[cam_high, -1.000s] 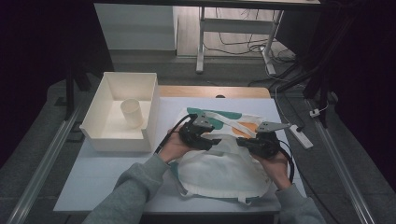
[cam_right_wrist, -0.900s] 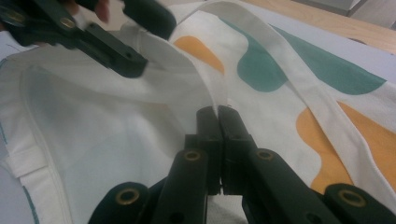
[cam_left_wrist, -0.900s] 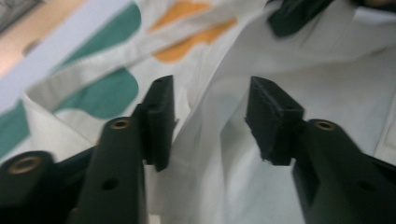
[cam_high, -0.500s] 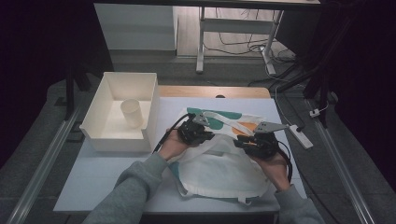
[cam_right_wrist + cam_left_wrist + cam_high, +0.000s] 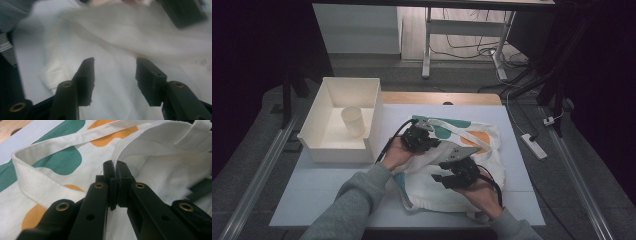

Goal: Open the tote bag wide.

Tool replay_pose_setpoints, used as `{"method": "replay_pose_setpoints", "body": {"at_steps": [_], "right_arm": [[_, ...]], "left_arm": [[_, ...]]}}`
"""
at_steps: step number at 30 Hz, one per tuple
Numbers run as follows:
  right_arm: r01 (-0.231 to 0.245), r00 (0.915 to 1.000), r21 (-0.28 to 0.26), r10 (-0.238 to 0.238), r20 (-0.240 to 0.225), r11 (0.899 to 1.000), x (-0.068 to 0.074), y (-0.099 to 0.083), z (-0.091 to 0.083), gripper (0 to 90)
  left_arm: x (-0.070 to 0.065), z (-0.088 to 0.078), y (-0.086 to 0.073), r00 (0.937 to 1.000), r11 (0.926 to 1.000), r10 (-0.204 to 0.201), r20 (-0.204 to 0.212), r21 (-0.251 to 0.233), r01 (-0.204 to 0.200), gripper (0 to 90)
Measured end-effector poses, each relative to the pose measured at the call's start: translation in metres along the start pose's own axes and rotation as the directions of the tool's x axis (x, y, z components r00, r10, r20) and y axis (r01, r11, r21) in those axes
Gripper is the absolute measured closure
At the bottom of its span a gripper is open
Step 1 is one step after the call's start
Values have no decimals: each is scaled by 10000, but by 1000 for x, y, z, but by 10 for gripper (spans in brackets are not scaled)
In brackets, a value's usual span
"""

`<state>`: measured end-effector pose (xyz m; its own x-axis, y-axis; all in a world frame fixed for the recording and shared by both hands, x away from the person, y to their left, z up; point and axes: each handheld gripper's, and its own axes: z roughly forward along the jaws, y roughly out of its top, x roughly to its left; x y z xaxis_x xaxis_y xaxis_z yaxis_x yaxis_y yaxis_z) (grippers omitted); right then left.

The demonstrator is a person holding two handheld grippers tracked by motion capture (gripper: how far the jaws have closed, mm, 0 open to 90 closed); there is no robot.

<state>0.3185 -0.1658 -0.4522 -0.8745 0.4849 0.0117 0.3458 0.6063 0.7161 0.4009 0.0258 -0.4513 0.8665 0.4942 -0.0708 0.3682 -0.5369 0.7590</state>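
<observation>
Right gripper (image 5: 447, 175) released, shifted; tote bag (image 5: 472, 145) lies crosswise.

A bag (image 5: 462, 150) lies on the counter (image 5: 337, 195), right of a bin (image 5: 339, 122). A cup (image 5: 352, 121) stands in the bin. Both claws are over the bag, left claw (image 5: 424, 140) behind right claw (image 5: 447, 175).

We are reaching in with both forearms, grey sleeves at the wrists. Our left gripper (image 5: 421, 138) is clamping its jaws tight on an edge of the cloth bag (image 5: 472, 135). Our right gripper (image 5: 455, 173) is hovering over the bag's middle, jaws just opening, nothing between them.
</observation>
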Motion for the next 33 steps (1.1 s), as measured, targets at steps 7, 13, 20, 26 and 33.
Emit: {"method": "replay_pose_setpoints", "body": {"at_steps": [7, 13, 20, 26, 33], "right_arm": [[-314, 9968, 574, 270, 758, 9979, -20, -10, 16, 442], [-145, 9938, 1274, 2, 1113, 9917, -25, -18, 31, 480], [-33, 9928, 1567, -155, 1186, 9876, -29, -22, 37, 571], [-74, 9925, 1776, -145, 1216, 9841, -35, -25, 43, 601], [92, 9923, 1696, -299, 1198, 9855, -36, -31, 45, 798]], "left_arm": [[1, 2, 0, 10000, 10000, 10, -11, 72, -10, 874], [0, 0, 0, 10000, 10000, -70, -16, -58, 70, 874], [0, -1, 0, 10000, 9999, -83, -14, -115, 82, 874], [-1, -1, 1, 10000, 9999, -69, -46, -118, 69, 874], [-3, -1, 1, 9998, 9997, -62, -197, -220, 57, 874]]}}
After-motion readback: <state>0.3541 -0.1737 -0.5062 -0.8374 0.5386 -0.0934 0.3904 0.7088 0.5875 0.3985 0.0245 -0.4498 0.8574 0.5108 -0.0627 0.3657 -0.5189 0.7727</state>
